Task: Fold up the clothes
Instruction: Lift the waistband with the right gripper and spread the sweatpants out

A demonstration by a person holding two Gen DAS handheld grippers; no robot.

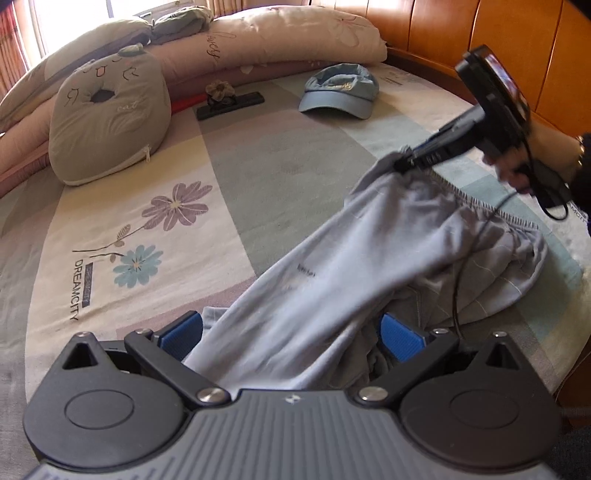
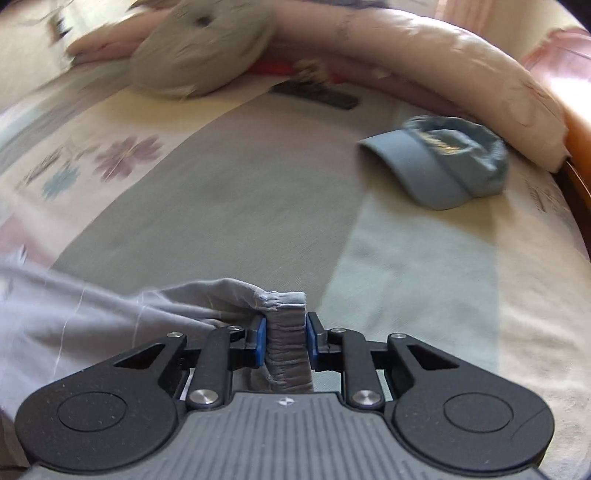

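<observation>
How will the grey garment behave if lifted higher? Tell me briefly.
Probably floppy: the garment sags in folds between the right tongs and the bed. Likely light, since it hangs from one pinched bunch of its gathered edge. Its loose end will probably drag and crumple rather than keep shape.

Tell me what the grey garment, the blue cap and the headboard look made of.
Grey garment: soft matte knit, probably cotton jersey; it drapes, with a gathered elastic band. Blue cap: matte woven cloth, stiffer brim. Headboard: glossy orange-brown wood or veneer, judging by its sheen.
</observation>
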